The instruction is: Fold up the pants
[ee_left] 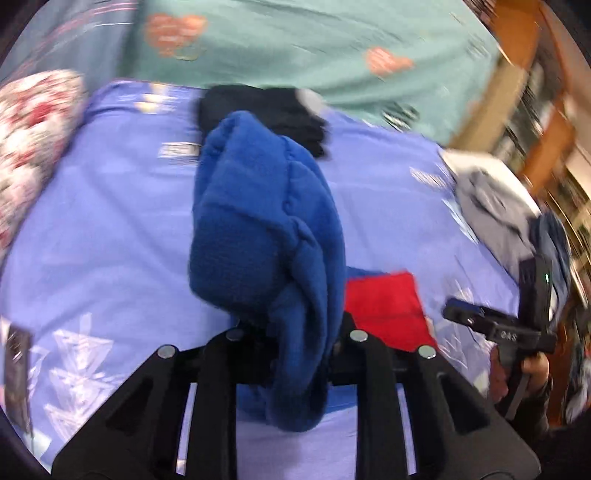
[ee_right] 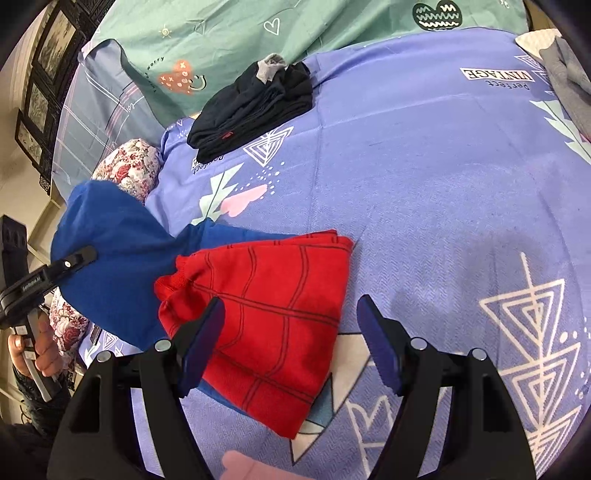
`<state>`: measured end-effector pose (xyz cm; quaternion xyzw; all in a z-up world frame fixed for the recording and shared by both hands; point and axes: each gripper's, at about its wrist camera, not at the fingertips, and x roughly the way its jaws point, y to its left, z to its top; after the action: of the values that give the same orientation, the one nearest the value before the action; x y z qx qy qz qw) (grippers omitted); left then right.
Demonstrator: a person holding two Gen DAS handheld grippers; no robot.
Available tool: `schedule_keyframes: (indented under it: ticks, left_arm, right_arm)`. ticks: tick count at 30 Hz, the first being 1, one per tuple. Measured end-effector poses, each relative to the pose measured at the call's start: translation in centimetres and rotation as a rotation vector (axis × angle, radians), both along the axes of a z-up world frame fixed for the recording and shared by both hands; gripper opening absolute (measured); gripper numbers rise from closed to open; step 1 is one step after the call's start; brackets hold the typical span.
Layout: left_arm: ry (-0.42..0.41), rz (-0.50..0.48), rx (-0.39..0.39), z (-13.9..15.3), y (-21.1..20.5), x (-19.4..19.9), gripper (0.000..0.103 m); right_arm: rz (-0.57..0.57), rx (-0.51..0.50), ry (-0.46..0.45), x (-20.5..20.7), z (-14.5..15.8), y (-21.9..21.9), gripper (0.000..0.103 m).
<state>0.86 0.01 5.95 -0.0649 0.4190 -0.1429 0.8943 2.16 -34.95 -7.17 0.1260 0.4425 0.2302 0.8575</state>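
Note:
The pants are blue fleece with a red part marked by dark lines. In the left wrist view my left gripper (ee_left: pixel 295 332) is shut on the blue fleece (ee_left: pixel 266 236) and holds a bunch of it lifted above the bed; its fingertips are hidden in the cloth. The red part (ee_left: pixel 384 310) lies on the bed behind. In the right wrist view the red part (ee_right: pixel 273 310) lies flat on the purple sheet (ee_right: pixel 424 184), with the blue part (ee_right: pixel 122 251) raised at the left by the left gripper (ee_right: pixel 79 256). My right gripper (ee_right: pixel 291 343) is open and empty over the red cloth's right edge.
A folded black garment (ee_right: pixel 255 107) lies further back on the sheet. A floral pillow (ee_right: pixel 129 170) sits at the left. Grey clothes (ee_right: pixel 569 81) are piled at the right edge. A green sheet (ee_right: pixel 295 33) covers the far side. Wooden furniture (ee_left: pixel 532 74) stands beyond.

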Motion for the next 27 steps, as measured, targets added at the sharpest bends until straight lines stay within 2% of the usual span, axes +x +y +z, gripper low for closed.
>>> schedule_keyframes:
  ticks: [1,2,3,4,5,7,8,9,14,17,19,21,22,24,25,27]
  left_arm:
    - [0.021,-0.045,-0.008,-0.7,-1.9,0.5,0.025]
    - [0.032,-0.067,-0.009,-1.3,-3.0,0.7,0.038]
    - [0.042,-0.092,-0.005,-2.2,-4.5,1.0,0.047]
    - [0.054,-0.106,0.01,-3.1,-5.6,1.4,0.062]
    - [0.083,-0.117,0.03,-4.2,-7.0,1.7,0.07]
    - [0.141,-0.156,0.041,-5.6,-8.5,1.8,0.075]
    - [0.144,-0.181,0.053,-5.7,-9.4,1.7,0.083]
    - [0.132,-0.196,0.043,-5.5,-9.5,1.4,0.087]
    - [0.084,-0.242,-0.105,-2.4,-7.3,-0.2,0.096]
    - [0.016,-0.161,-0.154,-0.3,-4.1,-1.0,0.099]
    - [-0.014,-0.07,-0.136,0.1,-2.2,-0.9,0.101]
    - [-0.005,0.049,-0.067,-0.8,-0.1,-0.5,0.101]
    - [0.025,0.102,-0.034,-1.8,0.7,0.0,0.101]
    - [0.09,0.159,-0.017,-3.7,2.1,0.5,0.101]
    - [0.118,0.17,-0.016,-4.5,2.5,0.6,0.101]
    - [0.183,0.191,-0.001,-6.5,3.0,0.9,0.101]
  right_arm:
    - [-0.003,0.0,-0.001,-0.1,0.0,-0.3,0.074]
    - [-0.008,0.001,-0.002,-0.3,0.1,-0.7,0.074]
    - [-0.014,0.004,-0.002,-0.4,0.1,-1.0,0.074]
    - [-0.021,0.009,-0.001,-0.6,0.2,-1.5,0.074]
    - [-0.026,0.013,-0.002,-0.8,0.2,-1.8,0.074]
    - [-0.035,0.017,-0.003,-1.1,0.3,-2.3,0.074]
    - [-0.037,0.017,-0.002,-1.2,0.3,-2.5,0.074]
    - [-0.038,0.016,-0.002,-1.3,0.3,-2.7,0.074]
    - [-0.036,0.039,0.002,-1.2,0.5,-3.1,0.074]
    - [-0.013,0.067,0.013,-0.7,0.5,-2.4,0.076]
    - [0.012,0.091,0.025,-0.4,0.6,-1.6,0.078]
    - [0.051,0.105,0.029,-0.2,1.0,-0.2,0.078]
    - [0.066,0.108,0.027,-0.2,1.2,0.4,0.078]
    - [0.093,0.116,0.025,0.0,1.7,1.6,0.08]
    - [0.103,0.123,0.029,0.3,2.0,2.3,0.084]
    - [0.1,0.129,0.039,0.7,2.5,3.3,0.086]
